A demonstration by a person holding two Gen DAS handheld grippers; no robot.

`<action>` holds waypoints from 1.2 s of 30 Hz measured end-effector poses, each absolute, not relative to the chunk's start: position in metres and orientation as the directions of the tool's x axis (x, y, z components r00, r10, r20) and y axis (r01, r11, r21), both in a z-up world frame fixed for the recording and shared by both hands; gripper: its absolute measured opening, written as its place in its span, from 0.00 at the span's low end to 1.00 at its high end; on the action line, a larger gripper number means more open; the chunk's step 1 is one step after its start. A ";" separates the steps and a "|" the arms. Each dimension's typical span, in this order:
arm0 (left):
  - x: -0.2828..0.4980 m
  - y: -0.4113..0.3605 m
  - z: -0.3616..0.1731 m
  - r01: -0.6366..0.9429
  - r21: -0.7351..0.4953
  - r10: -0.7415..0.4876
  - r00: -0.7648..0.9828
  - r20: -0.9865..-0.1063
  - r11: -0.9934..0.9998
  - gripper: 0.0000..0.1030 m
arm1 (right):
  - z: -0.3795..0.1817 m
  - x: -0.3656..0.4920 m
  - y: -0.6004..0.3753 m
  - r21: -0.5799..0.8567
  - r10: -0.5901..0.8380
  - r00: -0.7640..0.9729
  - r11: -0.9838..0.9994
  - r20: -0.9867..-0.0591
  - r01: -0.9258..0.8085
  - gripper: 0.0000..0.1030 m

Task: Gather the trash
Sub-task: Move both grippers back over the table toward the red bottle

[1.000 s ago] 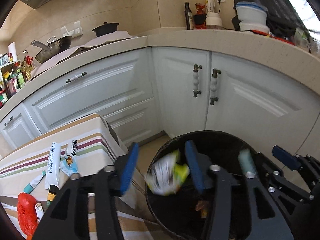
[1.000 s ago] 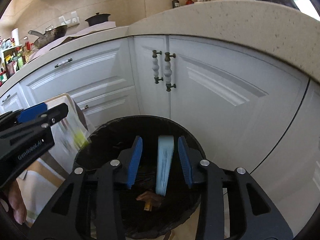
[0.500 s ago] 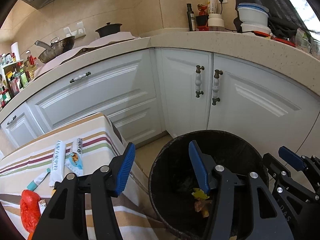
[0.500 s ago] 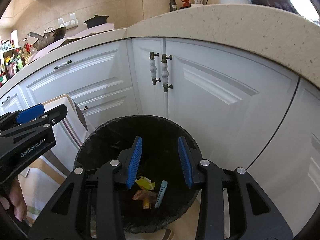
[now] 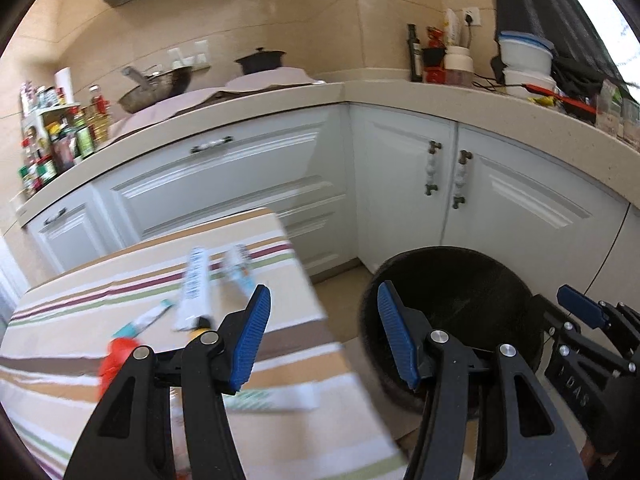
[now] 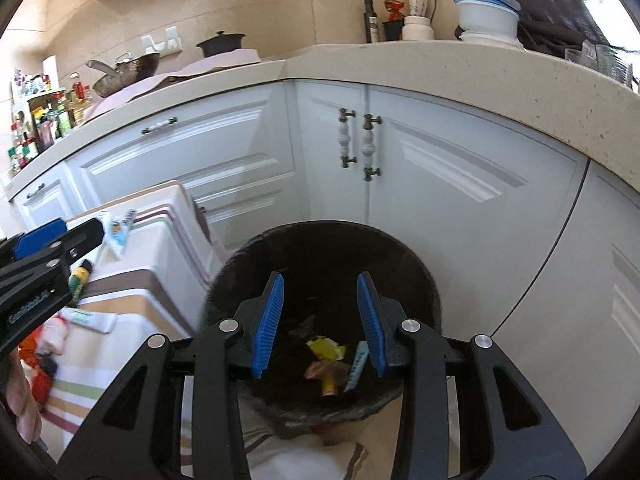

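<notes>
A black-lined trash bin [image 6: 320, 248] [image 5: 452, 276] stands on the floor by the cabinets. Inside it lie a yellow wrapper [image 6: 326, 349], a pale blue strip [image 6: 357, 366] and brownish scraps. My right gripper [image 6: 320, 320] hangs open above the bin with nothing between its blue pads. My left gripper [image 5: 322, 338] is open and empty over the gap between bin and table. On the striped tablecloth [image 5: 120, 304] lie a white tube [image 5: 192, 288], a small packet [image 5: 240, 268], a teal-tipped tube [image 5: 146, 318], a red scrap [image 5: 116, 356] and a flat white packet [image 5: 280, 400].
White cabinets [image 6: 420, 160] under a beige counter [image 6: 440, 68] run behind the bin. Pans, bottles and bowls crowd the counter. In the right wrist view the left gripper [image 6: 48, 248] and a hand [image 6: 20, 396] show at the left edge.
A crumpled wrapper fell from the left gripper and a pale blue strip from the right, both into the bin. Both grippers then rose and shifted left, the left toward the table.
</notes>
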State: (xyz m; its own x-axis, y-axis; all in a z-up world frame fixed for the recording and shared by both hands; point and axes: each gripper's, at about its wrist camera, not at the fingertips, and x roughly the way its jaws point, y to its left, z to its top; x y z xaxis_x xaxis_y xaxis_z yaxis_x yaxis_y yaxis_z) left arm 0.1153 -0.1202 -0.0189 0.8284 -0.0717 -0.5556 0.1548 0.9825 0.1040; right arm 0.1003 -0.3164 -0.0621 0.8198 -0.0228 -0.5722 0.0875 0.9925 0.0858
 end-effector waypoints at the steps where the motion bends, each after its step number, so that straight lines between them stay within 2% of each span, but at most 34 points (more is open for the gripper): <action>1: 0.110 -0.111 -0.017 0.140 0.105 -0.060 0.832 -0.552 0.985 0.54 | -0.060 0.098 -0.311 0.086 -0.017 0.821 0.993 -0.570 0.080 0.36; 13: 0.054 -0.007 -0.016 -0.045 0.137 0.111 0.843 -0.526 0.990 0.56 | -0.052 0.064 -0.216 0.071 0.113 0.818 0.994 -0.564 -0.088 0.37; 20: 0.034 0.053 -0.033 -0.166 0.136 0.214 0.800 -0.561 0.977 0.56 | -0.054 0.049 -0.165 0.062 0.187 0.801 0.981 -0.569 -0.186 0.37; 29: 0.013 0.109 -0.046 -0.268 0.113 0.283 0.766 -0.578 0.957 0.56 | -0.066 0.030 -0.101 0.063 0.285 0.742 0.948 -0.607 -0.313 0.41; 31: 0.009 0.117 -0.048 -0.284 0.111 0.294 0.759 -0.581 0.952 0.56 | -0.068 0.027 -0.092 0.061 0.295 0.733 0.942 -0.613 -0.329 0.45; 36: 0.006 0.131 -0.056 -0.306 0.092 0.299 0.745 -0.596 0.947 0.56 | -0.076 0.024 -0.073 0.044 0.299 0.711 0.934 -0.637 -0.353 0.45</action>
